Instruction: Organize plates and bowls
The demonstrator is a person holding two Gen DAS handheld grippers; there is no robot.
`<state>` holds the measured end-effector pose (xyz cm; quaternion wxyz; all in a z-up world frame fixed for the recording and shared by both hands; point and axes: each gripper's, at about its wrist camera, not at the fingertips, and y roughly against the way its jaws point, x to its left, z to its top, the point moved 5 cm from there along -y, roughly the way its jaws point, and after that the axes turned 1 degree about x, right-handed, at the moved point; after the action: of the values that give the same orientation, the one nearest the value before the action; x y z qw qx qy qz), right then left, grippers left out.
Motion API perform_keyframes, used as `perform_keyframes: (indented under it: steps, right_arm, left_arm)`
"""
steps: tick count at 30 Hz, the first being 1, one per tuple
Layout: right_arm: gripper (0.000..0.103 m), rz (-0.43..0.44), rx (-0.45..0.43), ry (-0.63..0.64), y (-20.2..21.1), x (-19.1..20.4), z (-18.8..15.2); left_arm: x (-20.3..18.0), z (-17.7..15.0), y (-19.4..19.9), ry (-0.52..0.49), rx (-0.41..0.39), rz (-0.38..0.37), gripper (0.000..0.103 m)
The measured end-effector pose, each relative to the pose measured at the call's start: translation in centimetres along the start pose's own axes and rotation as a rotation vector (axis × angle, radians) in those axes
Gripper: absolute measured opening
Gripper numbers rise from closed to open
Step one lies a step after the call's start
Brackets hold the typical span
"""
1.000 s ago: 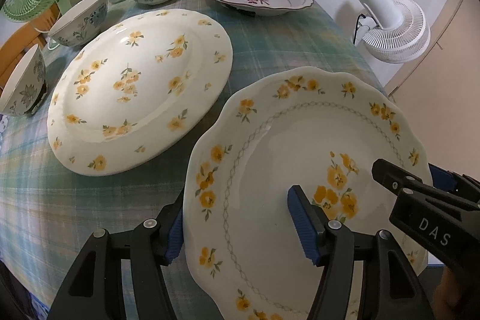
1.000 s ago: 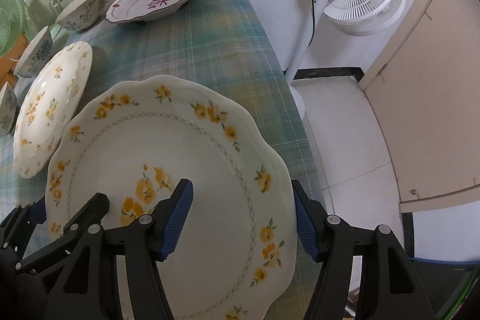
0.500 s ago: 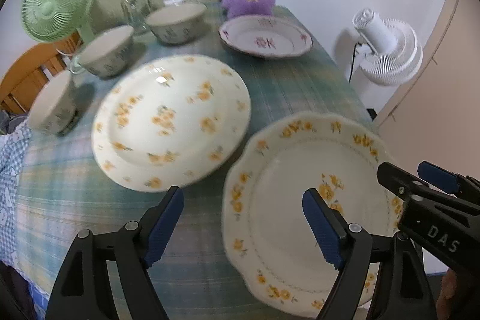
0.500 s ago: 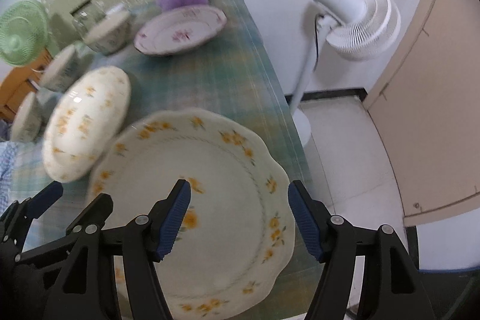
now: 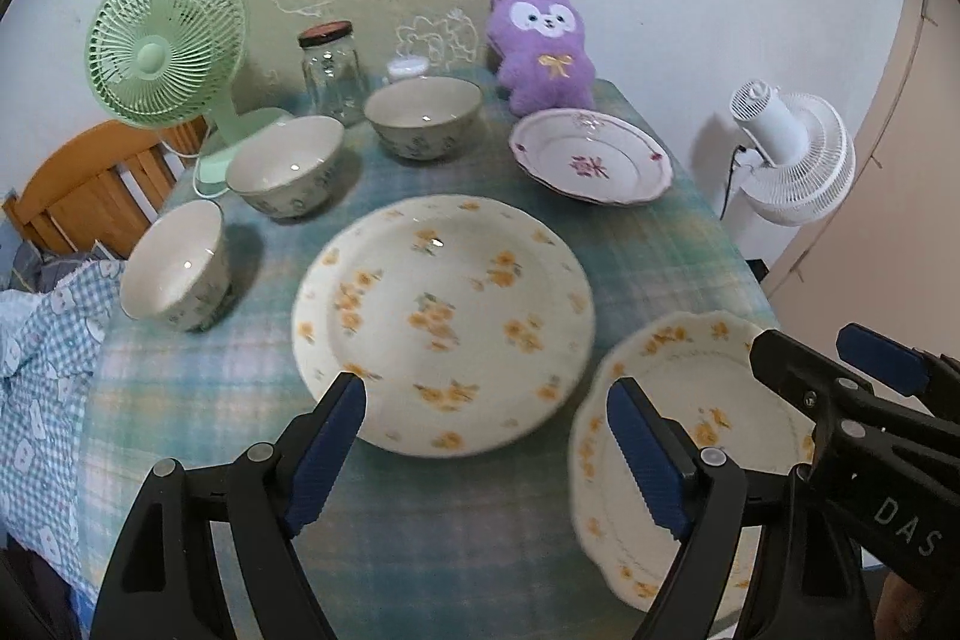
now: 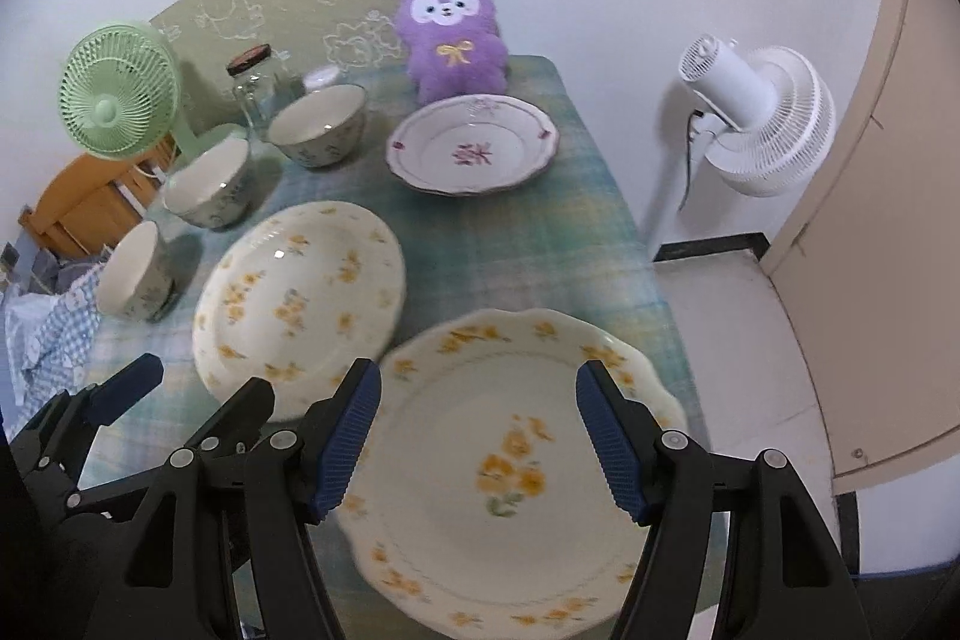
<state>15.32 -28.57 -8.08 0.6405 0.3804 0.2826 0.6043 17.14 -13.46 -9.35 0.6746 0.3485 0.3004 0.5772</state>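
Note:
A scalloped plate with yellow flowers [image 5: 690,436] [image 6: 510,478] lies at the table's near right corner. A round yellow-flowered plate [image 5: 444,322] [image 6: 300,304] lies to its left. A pink-flowered plate [image 5: 591,157] [image 6: 474,151] sits at the back right. Three patterned bowls [image 5: 177,268] [image 5: 288,166] [image 5: 423,115] stand along the left and back. My left gripper [image 5: 486,451] is open above the table's near edge. My right gripper [image 6: 480,436] is open above the scalloped plate. Both are empty.
A green desk fan [image 5: 168,46], a glass jar [image 5: 333,73] and a purple plush toy [image 5: 543,43] stand at the back. A white floor fan [image 6: 756,118] stands right of the table. A wooden chair [image 5: 90,190] and checked cloth [image 5: 42,340] are at the left.
Both grippers have pulled back and up from the scalloped plate, which stays on the table. More of the table has come into view.

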Motion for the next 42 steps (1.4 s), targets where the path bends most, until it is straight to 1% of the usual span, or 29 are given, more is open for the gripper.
perform_keyframes:
  steps: [6, 8, 10, 15, 18, 20, 25, 32, 36, 40, 42]
  right_arm:
    - [0.072, 0.020, 0.007, 0.006, -2.0, 3.5, 1.2]
    - [0.079, 0.013, 0.003, 0.018, -2.7, 4.3, 1.7]
    - [0.081, 0.012, -0.002, 0.019, -3.6, 5.2, 2.5]
    - [0.082, 0.011, 0.002, 0.011, -5.9, 6.9, 4.1]
    - [0.082, -0.016, -0.002, 0.012, -7.2, 7.2, 4.9]
    - [0.082, -0.018, 0.002, 0.011, -8.1, 7.3, 5.2]
    - [0.082, -0.035, 0.036, 0.018, -11.0, 7.4, 5.7]
    - [0.082, -0.053, 0.098, -0.002, -14.7, 7.1, 5.7]
    - [0.082, -0.061, 0.120, 0.014, -16.1, 7.4, 5.6]
    - [0.082, -0.065, 0.144, 0.014, -17.5, 7.2, 5.4]
    - [0.081, -0.065, 0.150, 0.015, -17.9, 7.2, 5.4]
  left_arm:
    - [3.2, 0.9, -1.2, 0.022, -0.003, 0.020, 0.084]
    - [4.4, 1.4, -1.9, 0.040, 0.003, 0.029, 0.084]
    - [5.5, 1.8, -2.6, 0.062, 0.007, 0.031, 0.084]
    - [7.2, 3.0, -4.5, 0.071, -0.001, 0.052, 0.084]
    - [8.1, 3.6, -6.0, 0.070, 0.001, 0.059, 0.084]
    - [8.5, 3.9, -7.0, 0.074, 0.010, 0.059, 0.084]
    - [9.6, 4.4, -9.4, 0.079, 0.031, 0.068, 0.084]
    - [10.1, 4.1, -12.6, 0.082, 0.084, 0.071, 0.084]
    - [10.1, 3.6, -14.0, 0.078, 0.118, 0.068, 0.080]
    - [10.0, 3.4, -14.8, 0.071, 0.135, 0.059, 0.079]
    - [10.0, 3.3, -15.1, 0.073, 0.145, 0.055, 0.075]
